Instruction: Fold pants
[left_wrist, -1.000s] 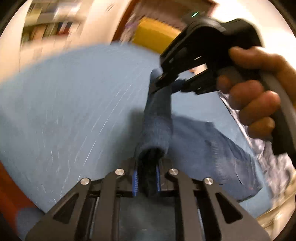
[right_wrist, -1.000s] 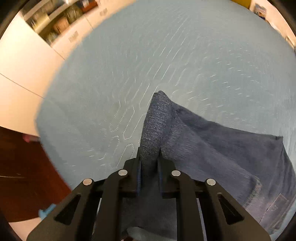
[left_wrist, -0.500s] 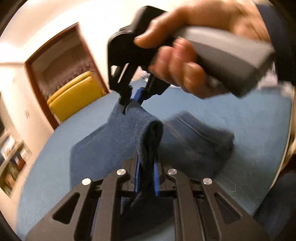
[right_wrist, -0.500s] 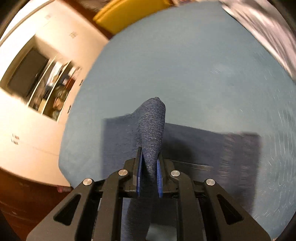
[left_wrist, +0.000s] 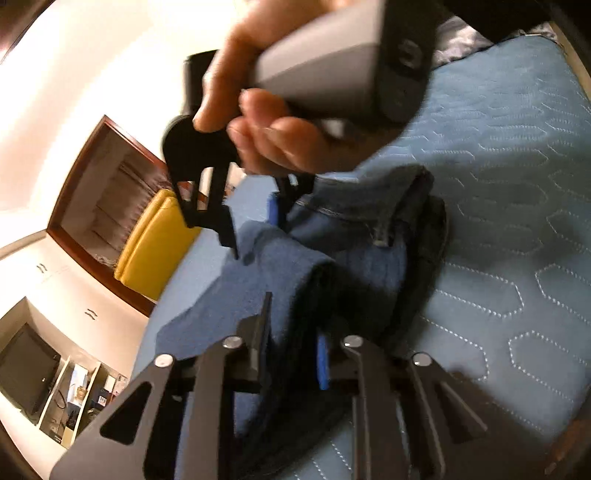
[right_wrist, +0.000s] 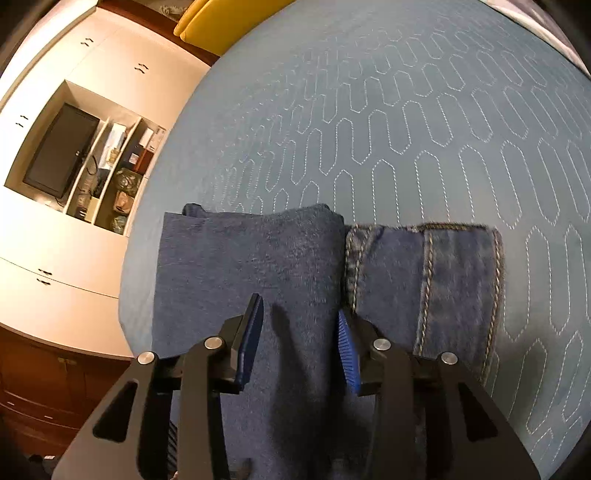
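The blue jeans (right_wrist: 280, 266) lie folded on the light blue quilted bed (right_wrist: 406, 110). The plain folded leg part lies on top at the left and the stitched waistband part (right_wrist: 436, 266) shows at the right. My right gripper (right_wrist: 301, 343) is open just above the folded cloth and holds nothing. In the left wrist view my left gripper (left_wrist: 291, 343) is open with a fold of the jeans (left_wrist: 288, 273) lying loose between its jaws. The right gripper (left_wrist: 255, 229), held by a hand, hovers over the far end of the jeans.
A yellow chair (left_wrist: 147, 243) stands beyond the bed by a brown door frame. White cabinets with a dark screen (right_wrist: 59, 147) and shelves line the wall to the left. The bed's edge (right_wrist: 125, 295) runs close to the jeans on the left.
Both grippers carried the lifted fold over and down onto the rest of the jeans, then opened and let go. The jeans now lie flat in a shorter fold.
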